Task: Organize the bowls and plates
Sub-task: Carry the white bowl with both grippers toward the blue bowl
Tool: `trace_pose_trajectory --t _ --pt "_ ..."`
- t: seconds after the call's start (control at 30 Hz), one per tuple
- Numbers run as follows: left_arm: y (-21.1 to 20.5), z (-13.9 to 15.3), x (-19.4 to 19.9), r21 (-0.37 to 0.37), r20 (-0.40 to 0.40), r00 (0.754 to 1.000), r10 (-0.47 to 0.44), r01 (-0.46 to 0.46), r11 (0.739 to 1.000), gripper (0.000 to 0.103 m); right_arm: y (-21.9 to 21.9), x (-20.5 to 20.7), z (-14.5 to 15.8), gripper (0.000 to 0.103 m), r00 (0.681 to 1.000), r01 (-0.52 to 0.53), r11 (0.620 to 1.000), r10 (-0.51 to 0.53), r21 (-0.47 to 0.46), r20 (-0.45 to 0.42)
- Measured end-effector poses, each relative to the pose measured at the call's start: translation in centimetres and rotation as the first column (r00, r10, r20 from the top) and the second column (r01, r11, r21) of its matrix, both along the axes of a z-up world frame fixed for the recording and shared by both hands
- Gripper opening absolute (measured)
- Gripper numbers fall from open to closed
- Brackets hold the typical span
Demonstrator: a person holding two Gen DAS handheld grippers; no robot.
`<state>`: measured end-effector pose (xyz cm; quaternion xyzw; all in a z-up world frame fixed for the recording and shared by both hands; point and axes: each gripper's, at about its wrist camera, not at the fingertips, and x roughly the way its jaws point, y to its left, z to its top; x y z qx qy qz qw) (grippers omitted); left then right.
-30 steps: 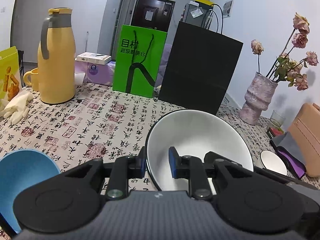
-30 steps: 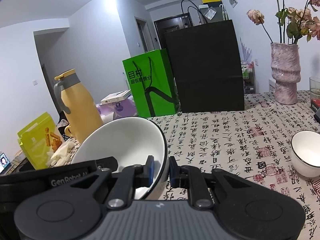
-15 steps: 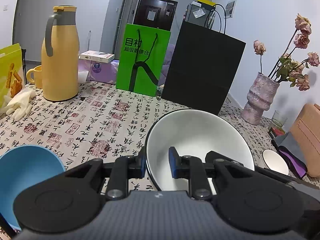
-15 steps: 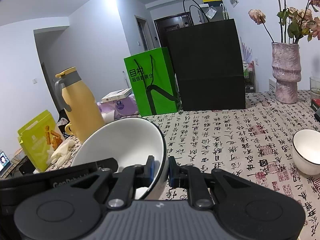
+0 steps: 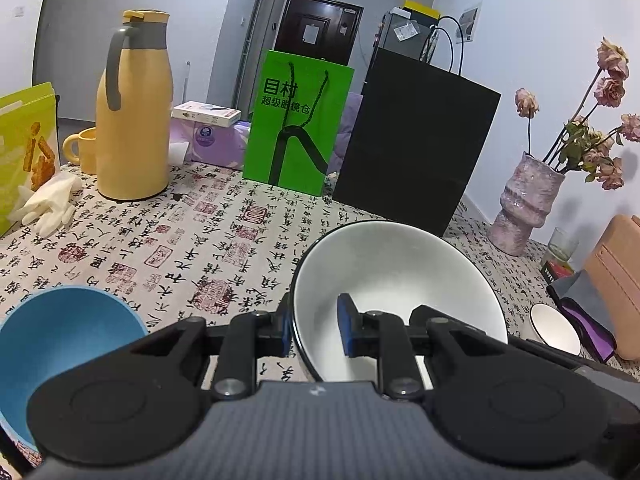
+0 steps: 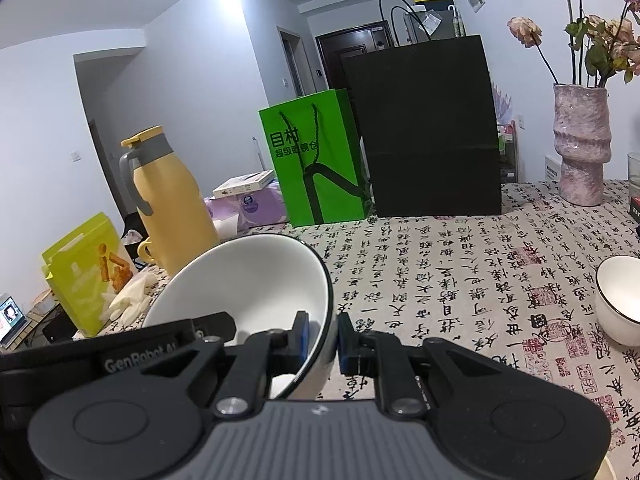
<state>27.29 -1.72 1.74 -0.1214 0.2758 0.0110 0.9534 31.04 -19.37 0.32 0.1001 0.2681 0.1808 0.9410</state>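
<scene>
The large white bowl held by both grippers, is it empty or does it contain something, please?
Empty: the large white bowl shows only bare white interior in both views.

This is somebody's home, a lived-in dining corner of a flat. The table point(image 5: 168, 248) wears a cloth printed with black calligraphy and red seals. At its far left stands a yellow thermos jug point(image 5: 134, 108) with a matching mug point(image 5: 82, 150) just beside it, and a snack packet point(image 5: 26, 148) near a pair of white gloves point(image 5: 46, 204). Two paper shopping bags, one green point(image 5: 298, 120) and one black point(image 5: 416, 144), stand upright along the far edge. On the right a pink vase point(image 5: 526, 204) holds dried roses (well past their best). Beyond, a hallway leads to a dark front door point(image 5: 316, 28).
</scene>
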Motion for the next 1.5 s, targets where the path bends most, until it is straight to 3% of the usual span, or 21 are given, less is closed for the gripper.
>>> trace_pose_trajectory --t 1.5 --pt "13.9 -0.2 -6.3 -0.052 0.036 0.978 0.207 -0.205 0.977 0.022 14.0 -2.7 0.4 0.014 0.975 -0.22 0.975 0.22 -0.016 0.009"
